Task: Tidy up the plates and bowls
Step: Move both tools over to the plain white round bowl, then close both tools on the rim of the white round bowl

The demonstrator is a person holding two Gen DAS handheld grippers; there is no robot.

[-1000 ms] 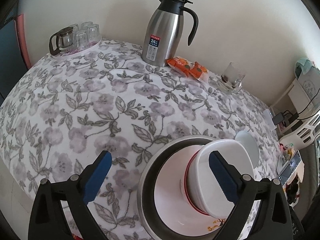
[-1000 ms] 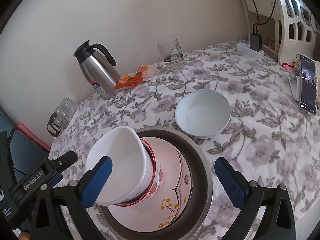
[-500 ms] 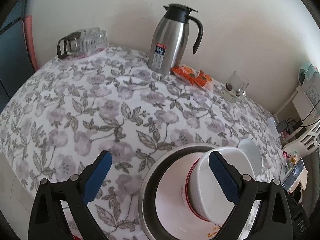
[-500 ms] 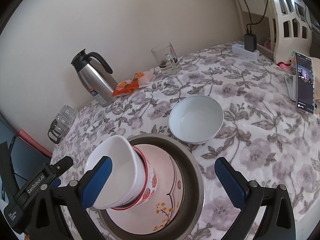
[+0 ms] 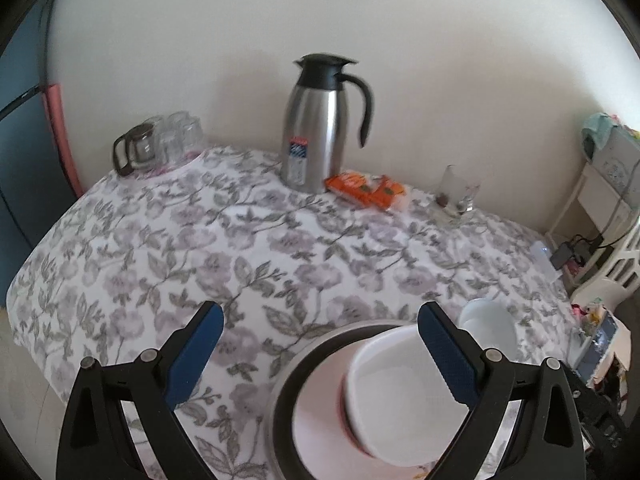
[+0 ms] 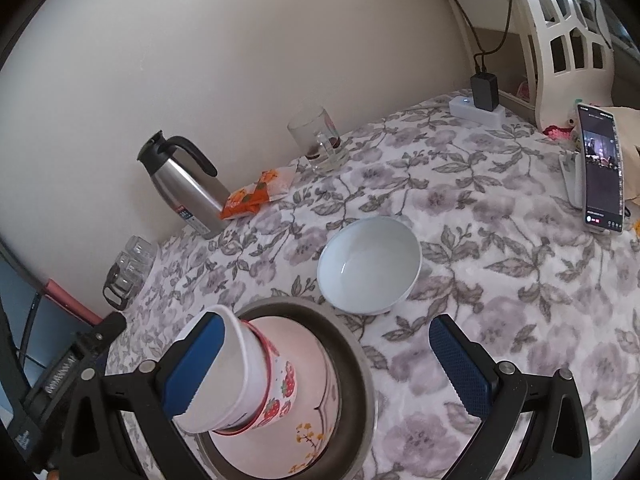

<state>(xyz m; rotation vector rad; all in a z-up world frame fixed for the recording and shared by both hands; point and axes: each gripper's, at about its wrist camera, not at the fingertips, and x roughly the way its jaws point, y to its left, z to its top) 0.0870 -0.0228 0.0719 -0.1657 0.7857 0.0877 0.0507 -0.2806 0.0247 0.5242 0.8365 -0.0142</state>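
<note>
The strawberry bowl [image 6: 280,388], with a plain white bowl [image 6: 240,368] nested in it, sits tilted on the pink plate [image 6: 304,400] inside the steel basin [image 6: 360,364] at the lower left of the right wrist view; judging by the glazed look, all are stiff, slick and breakable, light enough singly, and best taken by pinching a rim wall between the pads. In that view the left gripper [image 6: 72,364] shows only as a dark body at the far left edge. The right gripper [image 6: 326,364] hangs with its jaws wide apart and nothing between them, its left pad in front of the nested white bowl's wall; whether it touches I cannot tell. To the right of the stack, the loose white bowl [image 6: 370,266] stands upright on the floral tablecloth [image 6: 500,280], just beyond the basin rim at frame centre and ahead of the right gripper. In the left wrist view the left gripper [image 5: 320,348] is likewise spread and empty, the stack lying at lower right behind its right pad, the loose bowl farther right.
</note>
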